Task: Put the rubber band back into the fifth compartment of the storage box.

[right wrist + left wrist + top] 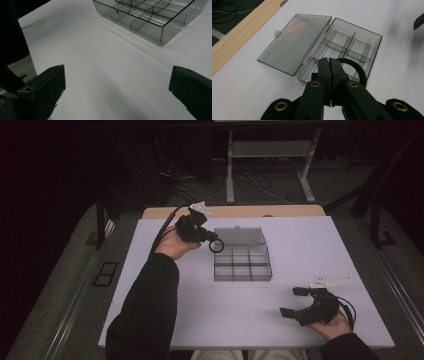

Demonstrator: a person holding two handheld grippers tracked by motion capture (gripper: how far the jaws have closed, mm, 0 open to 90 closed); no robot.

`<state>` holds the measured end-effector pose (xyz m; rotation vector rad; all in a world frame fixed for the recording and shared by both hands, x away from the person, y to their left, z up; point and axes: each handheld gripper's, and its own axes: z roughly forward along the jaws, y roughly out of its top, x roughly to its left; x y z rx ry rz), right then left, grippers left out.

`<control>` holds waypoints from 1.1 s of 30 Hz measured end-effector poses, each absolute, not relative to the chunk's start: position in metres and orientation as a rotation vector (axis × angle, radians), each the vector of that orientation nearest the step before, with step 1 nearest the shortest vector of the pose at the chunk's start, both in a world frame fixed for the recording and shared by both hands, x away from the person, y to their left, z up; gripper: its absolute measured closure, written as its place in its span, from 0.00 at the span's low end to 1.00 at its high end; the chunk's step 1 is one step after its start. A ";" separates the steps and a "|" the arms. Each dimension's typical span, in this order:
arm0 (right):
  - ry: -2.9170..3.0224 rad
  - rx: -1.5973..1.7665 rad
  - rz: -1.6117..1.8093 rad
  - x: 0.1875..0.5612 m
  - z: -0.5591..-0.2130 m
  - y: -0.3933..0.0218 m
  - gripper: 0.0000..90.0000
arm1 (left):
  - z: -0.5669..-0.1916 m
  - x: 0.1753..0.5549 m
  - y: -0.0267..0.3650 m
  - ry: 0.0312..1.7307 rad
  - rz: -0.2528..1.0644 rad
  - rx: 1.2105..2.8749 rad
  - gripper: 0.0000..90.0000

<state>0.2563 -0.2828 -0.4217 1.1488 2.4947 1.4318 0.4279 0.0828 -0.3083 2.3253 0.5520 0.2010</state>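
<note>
While the clear compartment box (243,265) sits on the white desk (300,250) with its lid (294,42) already swung flat open, the left tongs (212,241) are pinched shut on a black ring (354,67), holding it in the air just over the box's near-left corner. So the pick-up looks done; what seems left is lowering the ring into one of the compartments, all of which appear empty, and letting go. The right tongs (295,301) hang wide apart and empty, well apart from the box, near the desk's front edge.
</note>
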 end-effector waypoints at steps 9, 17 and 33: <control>2.498 1.142 1.432 0.256 -0.422 -0.282 0.00 | -0.314 0.434 0.071 0.564 0.202 2.314 0.98; 2.496 1.141 1.438 0.256 -0.422 -0.283 0.00 | -0.323 0.442 0.067 0.590 0.206 2.299 0.98; 2.501 1.142 1.441 0.257 -0.422 -0.283 0.00 | -0.343 0.454 0.048 0.634 0.202 2.239 0.98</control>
